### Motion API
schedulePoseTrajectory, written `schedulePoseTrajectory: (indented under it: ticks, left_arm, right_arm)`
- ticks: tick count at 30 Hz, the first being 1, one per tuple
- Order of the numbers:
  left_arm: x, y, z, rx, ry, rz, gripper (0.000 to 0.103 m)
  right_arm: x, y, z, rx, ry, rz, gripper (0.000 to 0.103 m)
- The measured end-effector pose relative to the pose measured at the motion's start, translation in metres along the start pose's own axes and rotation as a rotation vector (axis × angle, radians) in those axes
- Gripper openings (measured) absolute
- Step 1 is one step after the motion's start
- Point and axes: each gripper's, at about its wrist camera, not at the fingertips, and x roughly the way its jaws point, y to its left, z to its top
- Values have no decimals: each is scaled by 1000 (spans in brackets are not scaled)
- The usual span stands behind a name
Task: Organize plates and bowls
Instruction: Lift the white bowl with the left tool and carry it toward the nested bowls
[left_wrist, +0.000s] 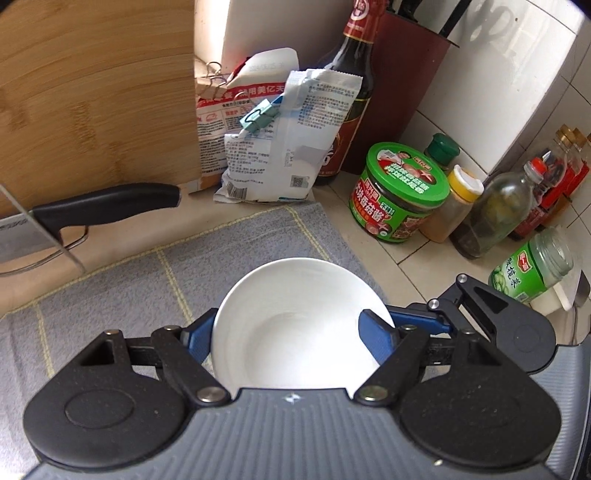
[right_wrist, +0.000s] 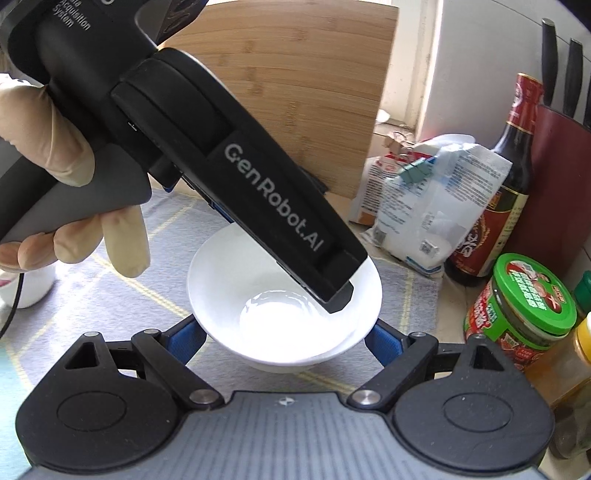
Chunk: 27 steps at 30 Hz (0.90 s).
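A white bowl (left_wrist: 291, 325) sits upright over the grey checked mat (left_wrist: 147, 288). My left gripper (left_wrist: 291, 339) has one blue finger outside the bowl's left wall and the other blue finger (left_wrist: 376, 336) inside its right rim. In the right wrist view the same bowl (right_wrist: 258, 302) shows with the left gripper's black body (right_wrist: 229, 177) reaching down into it. My right gripper (right_wrist: 284, 339) is open, its blue fingers on either side of the bowl's near base, apart from it.
A bamboo board (left_wrist: 92, 103) leans at the back with a knife (left_wrist: 103, 206) on a rack. Clipped bags (left_wrist: 280, 147), a soy sauce bottle (left_wrist: 351, 92), a green-lidded jar (left_wrist: 402, 192) and several spice bottles (left_wrist: 491, 214) crowd the right side.
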Motion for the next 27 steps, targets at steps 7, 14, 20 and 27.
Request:
schedulePoseTrajectory:
  ticks: [7,14,20,27]
  left_arm:
    - [-28,9,-19,-32,-18,21,79]
    - [-56,26,-38,-75,-40,44,79]
    - [-81,44,-54,-112,-61,70,79]
    - [-110,68,-70,-161,-88,106,79]
  right_arm:
    - [-14,22,7,-31,6,50,94]
    - [-22,47,19,-71,7,94,94]
    - [-23,75,32,-105,8,136,94]
    - [-22,110,50,-161,0,178,94]
